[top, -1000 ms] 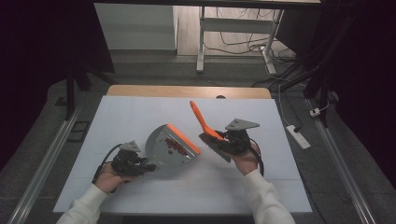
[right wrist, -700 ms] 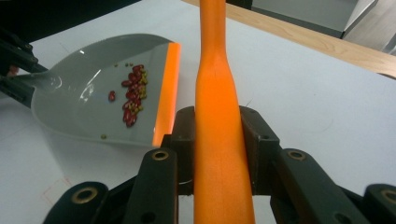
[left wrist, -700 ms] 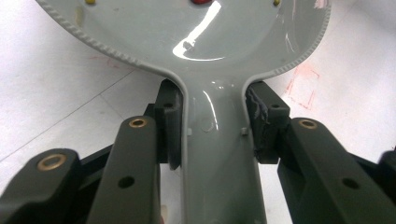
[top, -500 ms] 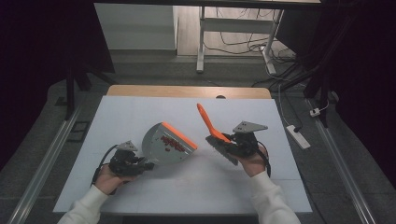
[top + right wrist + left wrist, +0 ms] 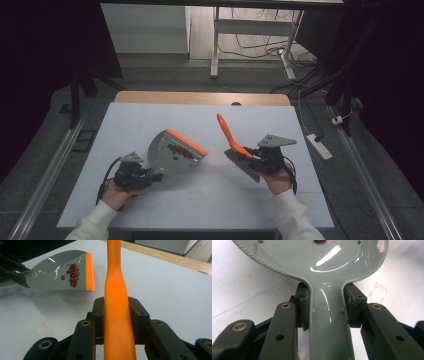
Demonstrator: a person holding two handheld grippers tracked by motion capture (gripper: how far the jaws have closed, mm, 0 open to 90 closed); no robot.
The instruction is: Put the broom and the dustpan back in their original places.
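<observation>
White tabletop (image 5: 200, 200) is seen from the high view, with a wooden strip along its far edge, a dark floor around it, and cables and a power strip (image 5: 318, 146) lying off to the right. The left gripper (image 5: 150, 176) is closed tight on the grey handle of the dustpan (image 5: 175, 152); in the left gripper view both pads (image 5: 302, 306) are pressed against the narrow neck of the handle, just below where the pan widens. The right gripper (image 5: 252, 159) is likewise clamped shut, its pads (image 5: 99, 312) gripping the orange handle of the brush (image 5: 231, 140) on both sides, as shown in the right gripper view. From above, the brush is seen tilted, its orange handle pointing up and away and its dark bristle head (image 5: 241, 166) near the table, well apart from the dustpan's orange lip (image 5: 187, 142). A small heap of red and yellow beans (image 5: 73, 273) is made out clearly in the right gripper view, lying inside the pan just behind the lip; from above they are only a reddish patch, and in the left gripper view only a few at the pan's far part are caught. Whether the bristles touch the table cannot be told. Faint reddish marks (image 5: 377, 290) are visible on the tabletop beside the pan. Nothing lies between brush and pan.
</observation>
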